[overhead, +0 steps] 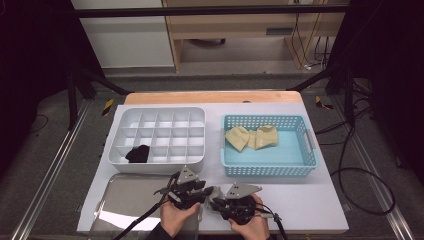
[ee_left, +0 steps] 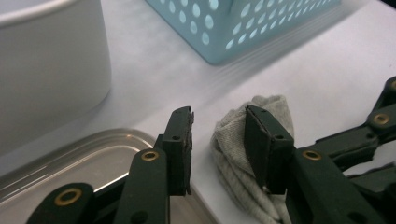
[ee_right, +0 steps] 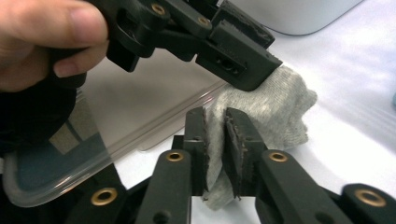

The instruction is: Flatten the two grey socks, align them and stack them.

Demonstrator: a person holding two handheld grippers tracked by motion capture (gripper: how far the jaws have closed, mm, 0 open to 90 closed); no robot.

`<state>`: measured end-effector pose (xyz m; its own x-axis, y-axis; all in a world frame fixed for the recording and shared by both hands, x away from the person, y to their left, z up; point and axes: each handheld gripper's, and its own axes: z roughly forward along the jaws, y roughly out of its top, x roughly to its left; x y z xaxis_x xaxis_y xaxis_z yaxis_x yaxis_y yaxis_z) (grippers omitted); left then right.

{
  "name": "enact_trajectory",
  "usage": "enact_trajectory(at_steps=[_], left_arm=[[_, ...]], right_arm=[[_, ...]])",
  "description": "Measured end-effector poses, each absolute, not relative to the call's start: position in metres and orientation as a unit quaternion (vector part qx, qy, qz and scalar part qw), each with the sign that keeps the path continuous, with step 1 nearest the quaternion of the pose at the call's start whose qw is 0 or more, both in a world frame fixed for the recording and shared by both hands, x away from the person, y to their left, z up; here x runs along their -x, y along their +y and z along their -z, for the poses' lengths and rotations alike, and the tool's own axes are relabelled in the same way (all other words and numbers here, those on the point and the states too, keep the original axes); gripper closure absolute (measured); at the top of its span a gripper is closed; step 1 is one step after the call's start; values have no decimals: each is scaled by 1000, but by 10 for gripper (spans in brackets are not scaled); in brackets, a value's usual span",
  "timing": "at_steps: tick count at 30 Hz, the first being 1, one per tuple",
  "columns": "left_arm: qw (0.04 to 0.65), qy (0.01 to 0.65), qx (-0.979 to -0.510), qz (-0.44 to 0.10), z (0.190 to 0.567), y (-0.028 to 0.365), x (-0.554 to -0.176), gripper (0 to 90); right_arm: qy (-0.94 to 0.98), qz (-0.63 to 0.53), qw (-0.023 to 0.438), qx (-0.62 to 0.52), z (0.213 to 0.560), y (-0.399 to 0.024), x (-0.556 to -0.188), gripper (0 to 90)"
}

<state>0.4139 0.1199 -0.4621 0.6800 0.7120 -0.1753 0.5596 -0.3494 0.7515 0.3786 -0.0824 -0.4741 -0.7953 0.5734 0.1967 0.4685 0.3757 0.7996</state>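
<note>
1. Grey knitted cloth, a folded grey sock point(ee_right: 271, 105), is seen on the white table point(overhead: 320, 200) just beside the corner of the metal tray point(overhead: 125, 195), in front of the blue basket point(overhead: 270, 170) and the white divided box point(overhead: 156, 167).

2. The sock is pinched at its near end by the right gripper point(ee_right: 215, 140); its jaws are closed on a fold of the cloth, and the pads are pressed on both sides of it.

3. The left gripper point(ee_left: 218, 135) is held over the same sock with its jaws released. In the left gripper view one jaw is seen on the sock's edge and the other over the table beside it, so the cloth is not clamped between them.

4. The relation that matters is judged as follows: the long axis of the sock runs away from the right jaws, toward the basket, and the left jaws are placed at the far, free part of it. Both hands are close, but only the right one has a grip.

5. A black sock point(overhead: 138, 153) is seen in a front compartment of the divided box, and two yellow socks point(overhead: 252, 137) lie in the basket.

6. For a new grip by the left gripper, the jaws probably must be shifted sideways over the sock before closing.
</note>
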Motion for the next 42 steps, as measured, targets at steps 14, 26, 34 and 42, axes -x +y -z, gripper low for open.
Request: enact_trajectory(at_steps=[14, 26, 34, 42], left_arm=[[409, 389, -820, -97, 467, 123, -413, 638], [403, 386, -824, -100, 469, 123, -412, 647], [408, 382, -824, -96, 469, 123, -412, 648], [448, 367, -811, -86, 450, 127, -410, 604]], right_arm=[[804, -504, 58, -311, 466, -90, -373, 898], [810, -500, 58, -300, 472, -88, -367, 900], [817, -492, 34, -300, 485, -77, -365, 900], [818, -487, 31, -303, 487, -80, -366, 900]])
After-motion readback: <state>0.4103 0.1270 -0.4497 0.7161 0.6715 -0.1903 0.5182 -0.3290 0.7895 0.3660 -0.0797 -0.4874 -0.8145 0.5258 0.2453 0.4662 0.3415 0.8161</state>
